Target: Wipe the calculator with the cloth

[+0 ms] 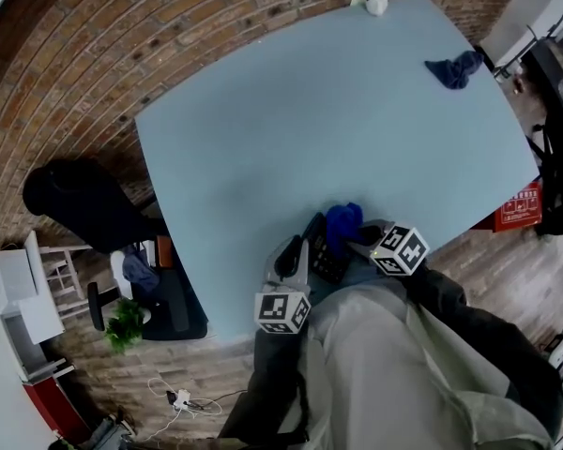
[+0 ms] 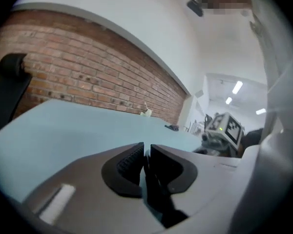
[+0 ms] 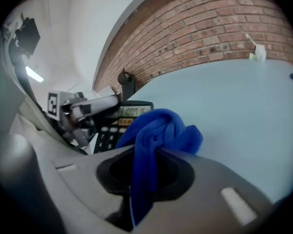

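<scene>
The black calculator (image 1: pixel 325 251) is lifted just over the near edge of the pale blue table (image 1: pixel 357 129). My left gripper (image 1: pixel 295 254) is shut on its left side; in the left gripper view only its thin dark edge (image 2: pixel 158 193) shows between the jaws of that gripper (image 2: pixel 145 161). My right gripper (image 1: pixel 362 238) is shut on a bunched blue cloth (image 1: pixel 343 220). In the right gripper view the cloth (image 3: pixel 158 128) bulges out of the right gripper (image 3: pixel 147 165) and lies against the calculator's (image 3: pixel 118 117) keys, below its display.
A second dark blue cloth (image 1: pixel 453 68) lies at the table's far right. A white mug (image 1: pixel 376 0) stands at the far edge. A black chair (image 1: pixel 83 200) and a small plant (image 1: pixel 124 322) are left of the table, and a red box (image 1: pixel 516 209) is to its right.
</scene>
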`<state>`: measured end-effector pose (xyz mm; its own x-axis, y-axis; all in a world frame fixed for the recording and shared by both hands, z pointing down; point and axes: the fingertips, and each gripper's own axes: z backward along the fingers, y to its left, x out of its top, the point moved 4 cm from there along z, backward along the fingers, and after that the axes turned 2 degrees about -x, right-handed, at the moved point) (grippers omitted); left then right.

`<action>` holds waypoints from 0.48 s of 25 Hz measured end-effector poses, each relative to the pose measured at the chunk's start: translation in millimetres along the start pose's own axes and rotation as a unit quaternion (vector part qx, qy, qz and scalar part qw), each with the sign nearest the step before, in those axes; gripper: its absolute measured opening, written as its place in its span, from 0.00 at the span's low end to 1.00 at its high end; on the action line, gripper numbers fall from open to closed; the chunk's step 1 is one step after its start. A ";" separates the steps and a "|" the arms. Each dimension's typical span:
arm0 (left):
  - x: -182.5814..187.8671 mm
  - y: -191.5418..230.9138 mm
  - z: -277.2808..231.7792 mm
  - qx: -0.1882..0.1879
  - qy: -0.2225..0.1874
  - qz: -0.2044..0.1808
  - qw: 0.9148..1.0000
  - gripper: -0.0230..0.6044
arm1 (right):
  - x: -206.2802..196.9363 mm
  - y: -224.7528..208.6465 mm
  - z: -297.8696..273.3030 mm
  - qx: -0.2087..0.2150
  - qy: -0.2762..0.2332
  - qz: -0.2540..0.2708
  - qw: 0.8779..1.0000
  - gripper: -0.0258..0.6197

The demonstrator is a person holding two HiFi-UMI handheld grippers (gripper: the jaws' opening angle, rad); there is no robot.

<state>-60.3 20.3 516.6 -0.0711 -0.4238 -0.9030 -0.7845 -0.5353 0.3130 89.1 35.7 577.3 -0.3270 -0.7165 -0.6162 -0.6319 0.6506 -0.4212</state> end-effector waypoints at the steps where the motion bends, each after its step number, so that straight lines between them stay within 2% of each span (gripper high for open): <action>1: -2.8 9.5 0.5 0.008 -0.010 0.053 0.999 0.11 | -2.7 9.9 -0.3 0.014 0.005 0.005 1.000 0.14; 3: -10.1 27.4 0.7 0.024 -0.031 0.151 0.988 0.11 | 4.4 22.3 1.8 0.025 0.007 0.027 0.999 0.14; 4: -13.9 34.4 0.3 0.030 -0.036 0.179 0.983 0.11 | 10.0 24.9 3.0 0.025 0.004 0.035 0.999 0.14; 5: -17.3 39.7 -0.1 0.035 -0.034 0.186 0.981 0.12 | 14.0 25.0 3.6 0.022 0.001 0.041 0.999 0.14; 7: -21.8 46.7 0.1 0.040 -0.006 0.161 0.986 0.15 | 15.0 19.7 4.3 0.005 0.003 0.051 0.999 0.14; 8: -22.8 49.4 1.2 0.041 0.012 0.143 0.989 0.21 | 14.0 16.5 6.4 -0.005 0.003 0.055 0.998 0.14; 9: -22.9 52.3 3.9 0.043 0.027 0.130 0.990 0.33 | 13.5 14.0 9.7 -0.012 0.000 0.057 0.998 0.14; 10: -22.2 56.2 8.5 0.047 0.035 0.126 0.990 0.41 | 13.7 12.5 13.0 -0.013 -0.006 0.058 0.998 0.14; 12: -23.2 65.0 21.5 0.060 0.039 0.148 0.986 0.45 | 13.5 13.7 14.7 0.002 -0.017 0.053 0.998 0.14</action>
<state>-122.9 11.0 551.6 -0.2642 -0.6067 -0.7498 -0.8035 -0.2916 0.5190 86.3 38.6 553.4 -0.3686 -0.6345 -0.6794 -0.5916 0.7238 -0.3550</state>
